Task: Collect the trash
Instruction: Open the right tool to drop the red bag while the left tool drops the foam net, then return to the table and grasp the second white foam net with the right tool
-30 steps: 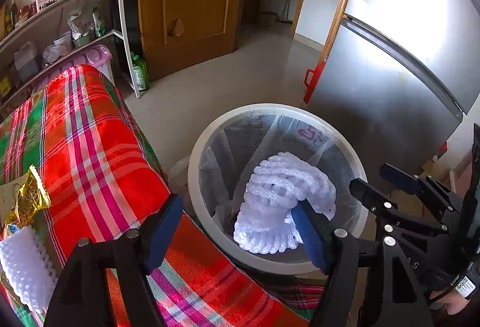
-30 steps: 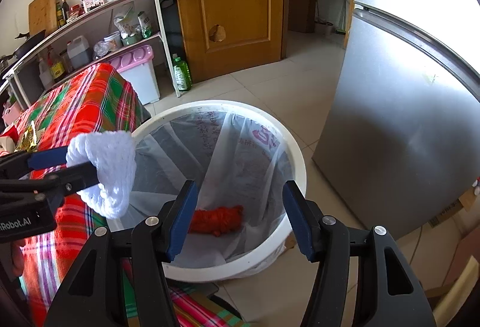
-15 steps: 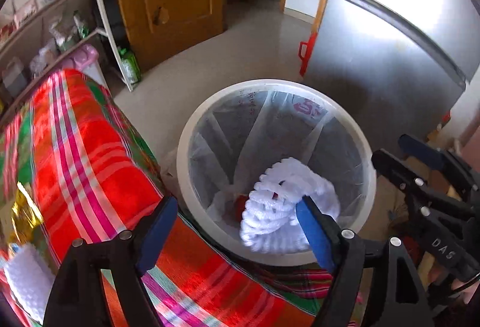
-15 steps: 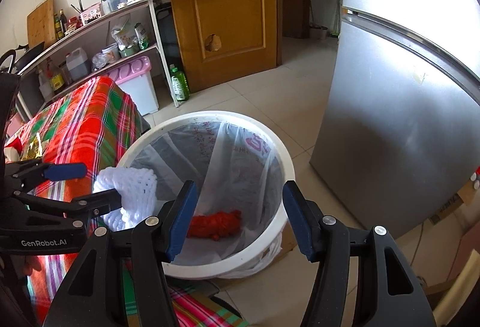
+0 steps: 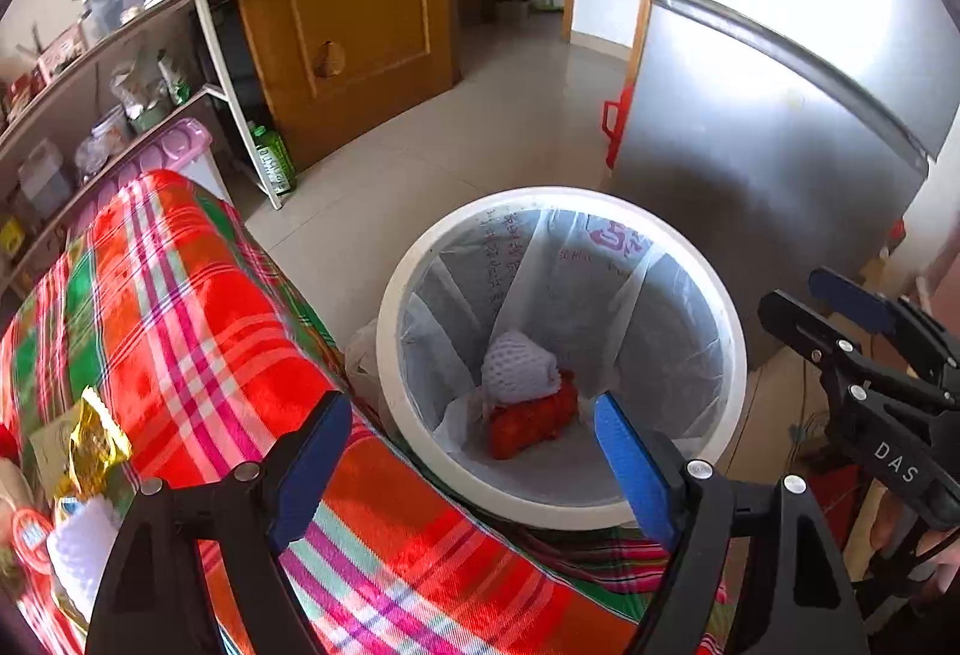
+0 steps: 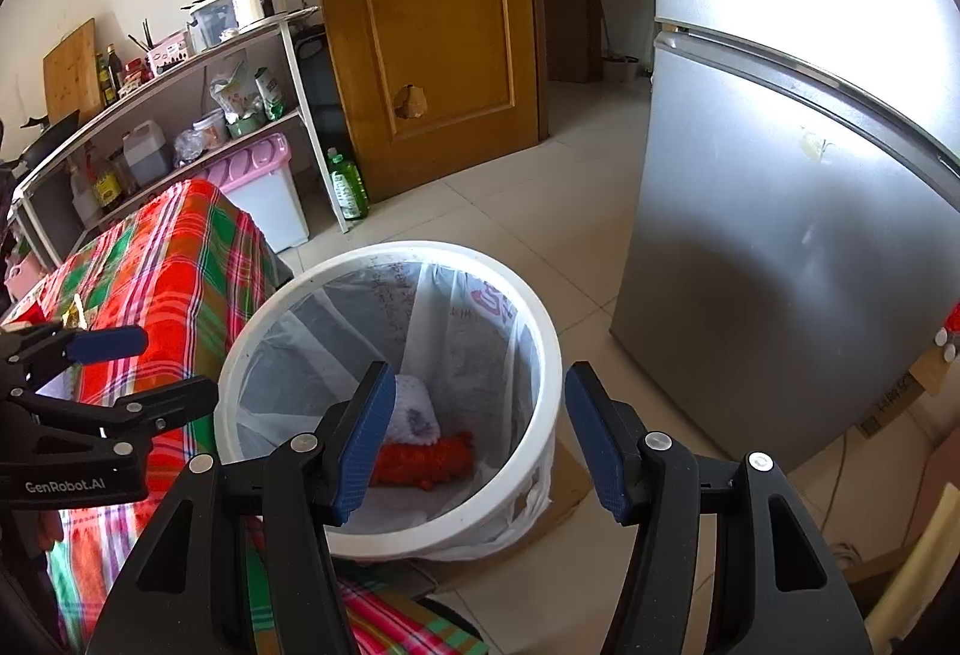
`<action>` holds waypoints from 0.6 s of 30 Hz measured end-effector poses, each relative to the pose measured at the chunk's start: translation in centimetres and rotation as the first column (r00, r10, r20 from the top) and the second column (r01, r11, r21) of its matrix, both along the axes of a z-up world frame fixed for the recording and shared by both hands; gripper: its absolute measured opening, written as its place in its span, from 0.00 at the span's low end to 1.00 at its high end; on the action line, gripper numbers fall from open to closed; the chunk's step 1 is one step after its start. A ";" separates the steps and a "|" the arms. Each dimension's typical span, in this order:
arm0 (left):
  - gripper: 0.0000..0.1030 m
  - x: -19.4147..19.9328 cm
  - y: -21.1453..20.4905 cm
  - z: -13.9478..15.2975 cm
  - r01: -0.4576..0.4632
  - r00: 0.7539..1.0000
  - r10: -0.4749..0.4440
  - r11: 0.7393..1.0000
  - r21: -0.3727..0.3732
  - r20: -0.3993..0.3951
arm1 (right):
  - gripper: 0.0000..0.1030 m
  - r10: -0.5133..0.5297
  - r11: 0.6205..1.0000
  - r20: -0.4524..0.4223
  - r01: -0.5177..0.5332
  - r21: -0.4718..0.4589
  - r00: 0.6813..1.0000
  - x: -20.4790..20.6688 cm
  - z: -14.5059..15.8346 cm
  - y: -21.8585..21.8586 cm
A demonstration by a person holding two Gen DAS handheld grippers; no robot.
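A white trash bin (image 5: 420,259) lined with a clear bag stands on the floor beside the table. A white foam net (image 5: 519,368) lies at its bottom on a red net (image 5: 528,421); both also show in the right wrist view, the white net (image 6: 414,415) and the red net (image 6: 426,466). My left gripper (image 5: 471,454) is open and empty above the bin's near rim. My right gripper (image 6: 474,433) is open and empty over the bin (image 6: 540,319). On the table's left lie a gold wrapper (image 5: 90,445) and another white foam net (image 5: 78,553).
The table has a red and green plaid cloth (image 5: 180,307). A silver fridge (image 5: 780,114) stands right of the bin. A wooden door (image 5: 348,6), shelves (image 6: 180,114) with bottles and a pink-lidded box (image 6: 258,187) stand behind. A green bottle (image 6: 348,184) is on the floor.
My left gripper let go of the white foam net, which fell to the bin's bottom onto the red net. The left gripper has drawn back and up.
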State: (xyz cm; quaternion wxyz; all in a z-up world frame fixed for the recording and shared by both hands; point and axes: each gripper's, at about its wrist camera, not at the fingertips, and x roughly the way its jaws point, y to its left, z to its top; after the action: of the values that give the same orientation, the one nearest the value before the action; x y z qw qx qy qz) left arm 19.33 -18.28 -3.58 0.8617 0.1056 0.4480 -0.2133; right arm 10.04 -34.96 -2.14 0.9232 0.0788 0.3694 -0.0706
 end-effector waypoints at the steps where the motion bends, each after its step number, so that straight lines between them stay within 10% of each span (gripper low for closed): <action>1: 0.80 -0.3 0.5 0.4 -0.012 1.000 0.012 1.000 -0.015 0.011 | 0.58 0.002 1.000 0.006 -0.002 -0.001 1.000 -0.2 0.3 0.2; 18: 0.80 -5.2 11.3 4.8 -0.207 0.966 0.228 0.965 -0.161 0.125 | 0.58 0.135 0.991 0.088 -0.135 -0.007 0.987 -1.3 3.5 7.7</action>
State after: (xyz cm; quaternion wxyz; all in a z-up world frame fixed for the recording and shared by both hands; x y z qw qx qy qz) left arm 14.09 -7.00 1.18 0.9152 0.0072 0.3773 -0.1414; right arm 8.78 -27.23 1.40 0.9413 0.0561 0.3328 -0.0047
